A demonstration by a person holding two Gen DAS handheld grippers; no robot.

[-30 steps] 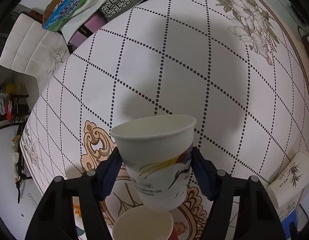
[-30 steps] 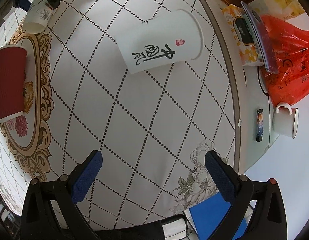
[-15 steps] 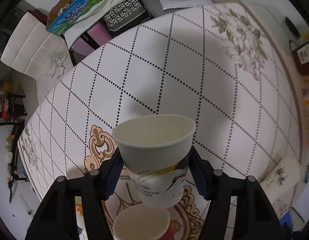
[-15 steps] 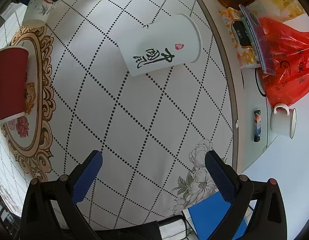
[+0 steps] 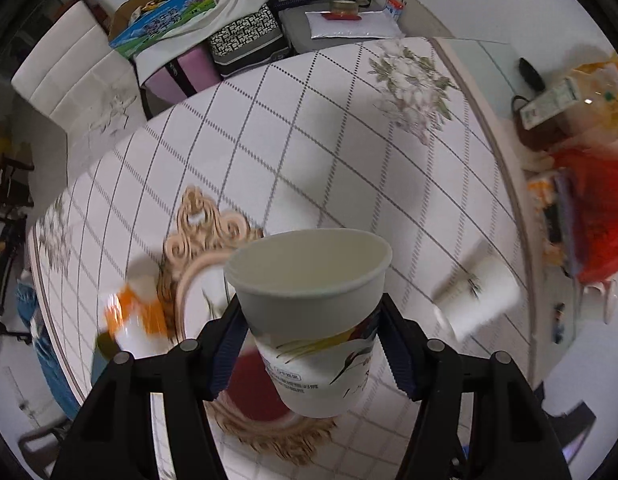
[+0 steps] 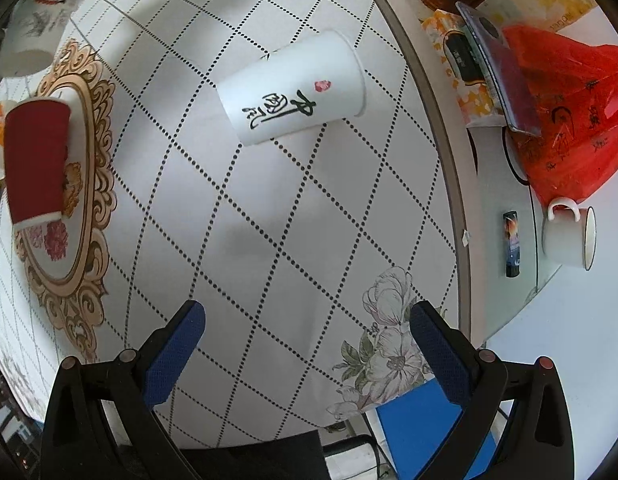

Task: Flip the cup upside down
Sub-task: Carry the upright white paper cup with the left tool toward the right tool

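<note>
Round table [image 6: 269,208] with a diamond-dot tablecloth, red paper cup [image 6: 37,160] upside down on the gold medallion, left gripper [image 5: 309,344] clamped on the bird-print paper cup [image 5: 313,320], mouth up, lifted; right gripper [image 6: 309,356] spread wide, holding nothing, calligraphy cup [image 6: 297,88] lying sideways ahead of it

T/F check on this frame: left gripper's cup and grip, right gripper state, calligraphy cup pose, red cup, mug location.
1. The left gripper is shut on the paper cup. True.
2. That cup's mouth faces down. False: its mouth faces up.
3. The right gripper holds a cup. False: open, empty.
4. The calligraphy cup lies on its side. True.
5. The white mug sits on the patterned cloth. False: it sits beyond the cloth's edge.
</note>
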